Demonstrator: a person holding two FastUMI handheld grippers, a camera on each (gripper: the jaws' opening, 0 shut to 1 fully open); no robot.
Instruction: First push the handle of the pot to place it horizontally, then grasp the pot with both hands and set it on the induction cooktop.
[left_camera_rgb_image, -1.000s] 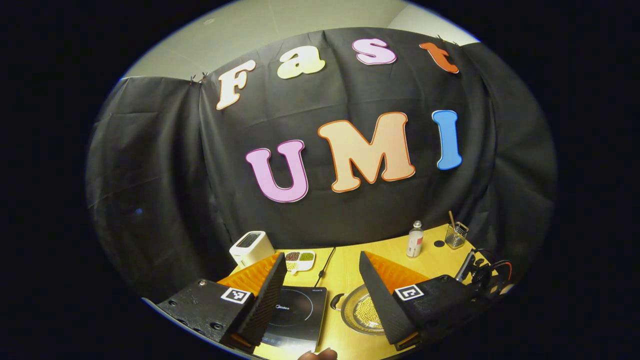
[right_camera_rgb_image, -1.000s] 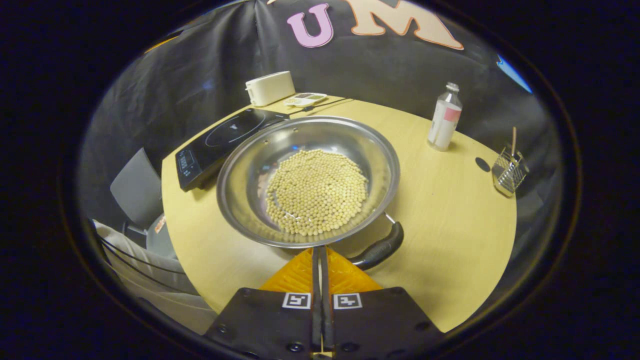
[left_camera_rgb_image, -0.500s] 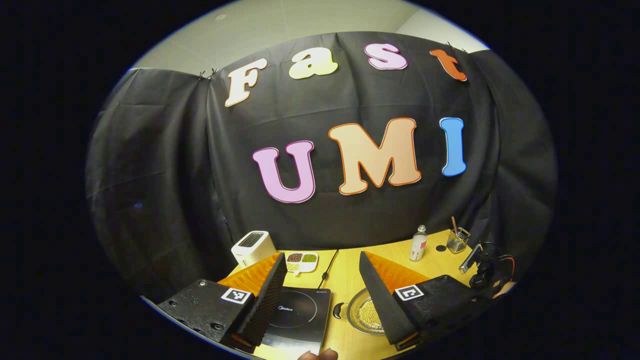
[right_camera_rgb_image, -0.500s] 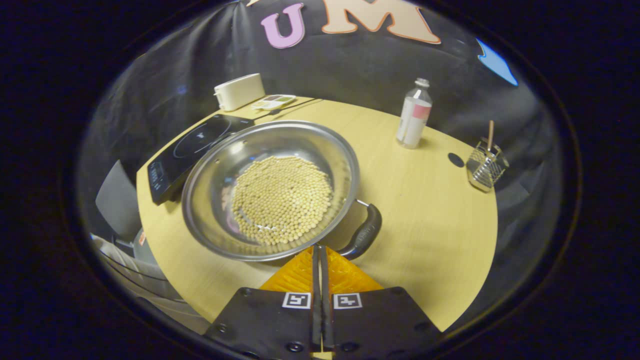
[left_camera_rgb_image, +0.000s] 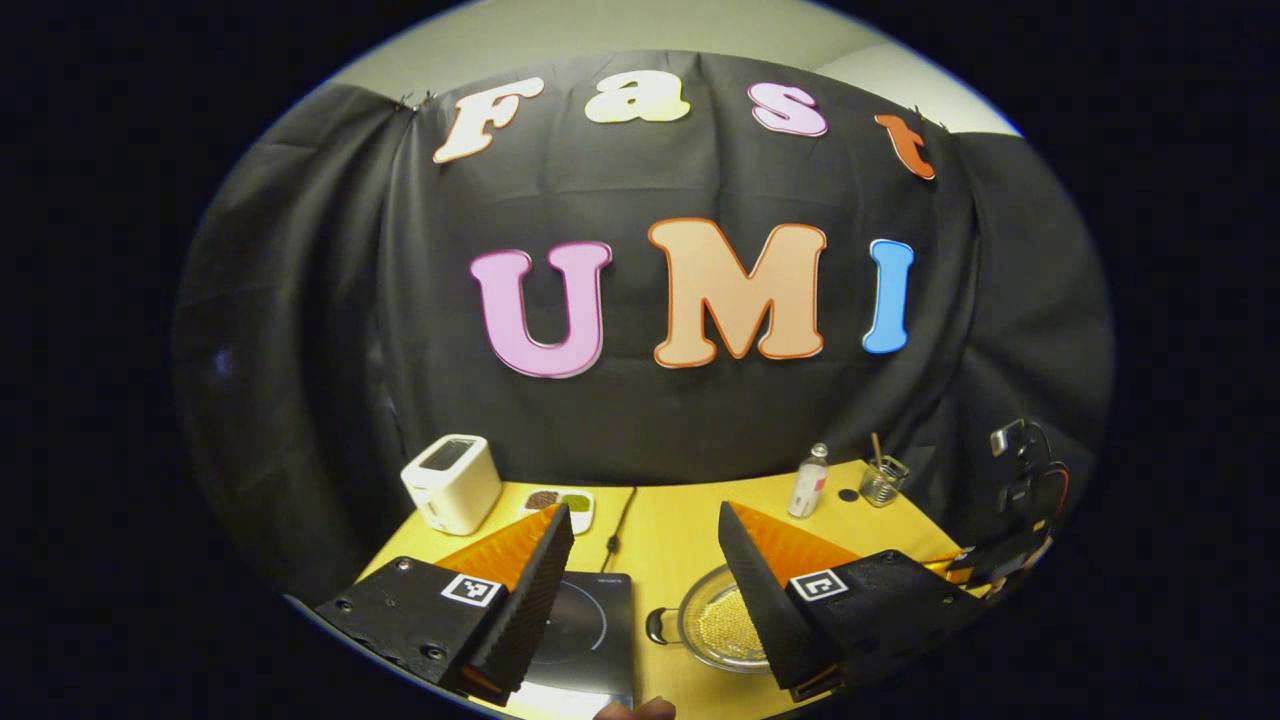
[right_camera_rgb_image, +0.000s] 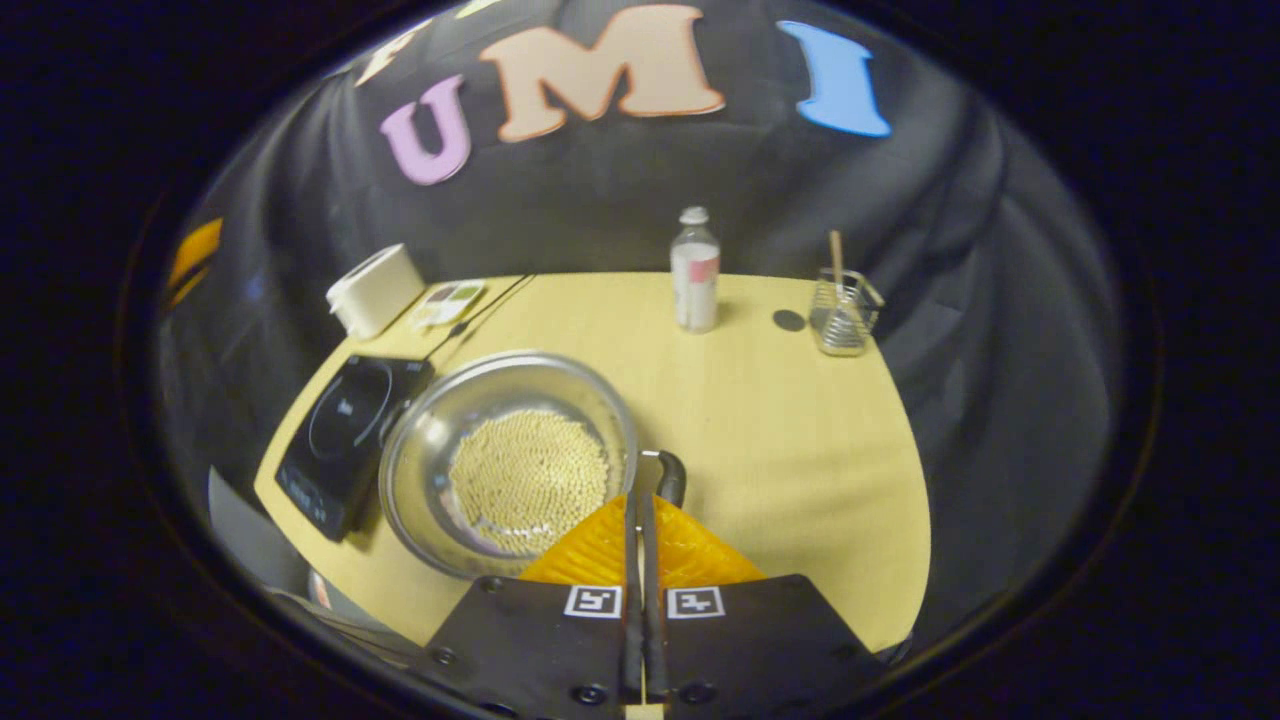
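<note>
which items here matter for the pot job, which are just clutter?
For the job:
pot of beans
pot handle
induction cooktop
right claw, shut
left claw, open

Clutter:
toaster
divided dish
bottle
wire holder

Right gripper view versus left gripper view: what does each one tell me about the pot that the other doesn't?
Right gripper view: the whole pot with its beans, and a dark handle just ahead of the right gripper, whose fingers are shut. Left gripper view: the left gripper open, one finger covering part of the pot, and a second handle on the cooktop side. Both: the pot sits on the table beside the induction cooktop, not on it.
</note>
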